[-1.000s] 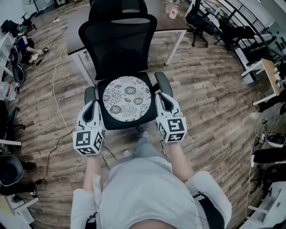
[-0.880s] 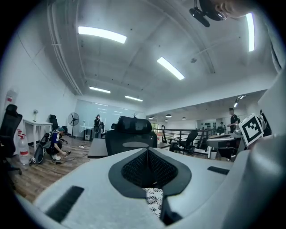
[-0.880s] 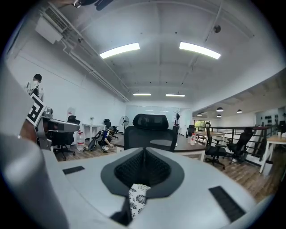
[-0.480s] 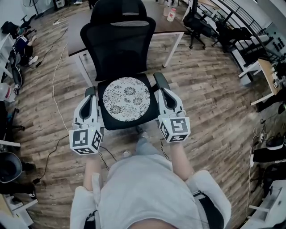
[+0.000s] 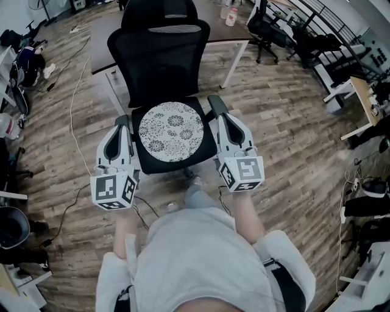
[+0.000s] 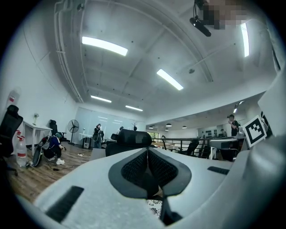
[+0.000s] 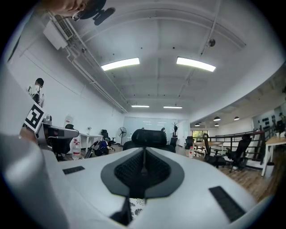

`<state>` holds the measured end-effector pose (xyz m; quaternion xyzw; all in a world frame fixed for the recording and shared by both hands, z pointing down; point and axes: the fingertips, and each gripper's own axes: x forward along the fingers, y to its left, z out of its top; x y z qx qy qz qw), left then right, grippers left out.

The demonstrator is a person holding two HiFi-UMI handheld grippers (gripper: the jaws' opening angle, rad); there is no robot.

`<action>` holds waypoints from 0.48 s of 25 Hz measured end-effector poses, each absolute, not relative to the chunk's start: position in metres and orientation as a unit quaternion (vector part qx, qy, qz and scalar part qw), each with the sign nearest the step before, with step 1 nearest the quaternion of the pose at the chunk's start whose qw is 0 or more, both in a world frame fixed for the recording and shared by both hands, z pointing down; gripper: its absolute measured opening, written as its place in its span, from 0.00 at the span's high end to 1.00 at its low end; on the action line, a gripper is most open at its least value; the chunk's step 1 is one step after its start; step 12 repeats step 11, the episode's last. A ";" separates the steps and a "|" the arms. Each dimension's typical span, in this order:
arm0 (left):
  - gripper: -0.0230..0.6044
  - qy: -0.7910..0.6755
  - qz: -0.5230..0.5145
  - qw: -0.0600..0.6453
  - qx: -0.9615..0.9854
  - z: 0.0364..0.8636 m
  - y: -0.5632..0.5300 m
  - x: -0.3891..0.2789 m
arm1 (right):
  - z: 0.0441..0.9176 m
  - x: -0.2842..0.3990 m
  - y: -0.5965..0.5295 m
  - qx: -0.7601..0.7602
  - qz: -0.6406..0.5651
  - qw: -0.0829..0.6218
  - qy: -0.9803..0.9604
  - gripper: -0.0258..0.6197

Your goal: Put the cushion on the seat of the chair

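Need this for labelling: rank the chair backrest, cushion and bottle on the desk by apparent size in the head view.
1. chair backrest
2. cushion
3. bottle, though it stands farthest from the camera.

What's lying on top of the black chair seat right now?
A round white cushion with a dark floral print lies flat on the black office chair's seat, with black fabric showing around it. The seat surface beneath the cushion is covered from view.
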<state>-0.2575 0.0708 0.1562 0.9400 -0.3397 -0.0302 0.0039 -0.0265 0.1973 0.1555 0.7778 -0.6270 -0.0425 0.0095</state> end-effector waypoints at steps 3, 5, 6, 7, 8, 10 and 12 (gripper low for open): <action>0.94 -0.345 -0.031 -0.003 0.938 0.154 0.071 -0.260 | 0.153 -0.028 0.198 0.778 -0.043 0.005 -0.627 0.93; 0.94 -0.346 -0.033 -0.004 0.938 0.153 0.072 -0.260 | 0.152 -0.028 0.199 0.776 -0.044 0.002 -0.629 0.93; 0.94 -0.346 -0.034 -0.004 0.938 0.153 0.072 -0.259 | 0.151 -0.027 0.200 0.776 -0.044 0.001 -0.629 0.93; 0.94 -0.345 -0.035 -0.003 0.938 0.152 0.074 -0.258 | 0.151 -0.026 0.200 0.776 -0.045 0.000 -0.629 0.93; 0.94 -0.345 -0.036 -0.003 0.938 0.152 0.075 -0.256 | 0.150 -0.025 0.201 0.776 -0.045 -0.001 -0.629 0.93; 0.94 -0.343 -0.038 -0.005 0.938 0.151 0.078 -0.254 | 0.149 -0.022 0.203 0.776 -0.047 -0.004 -0.629 0.93; 0.94 -0.343 -0.039 -0.006 0.939 0.151 0.079 -0.252 | 0.148 -0.021 0.204 0.776 -0.047 -0.006 -0.629 0.93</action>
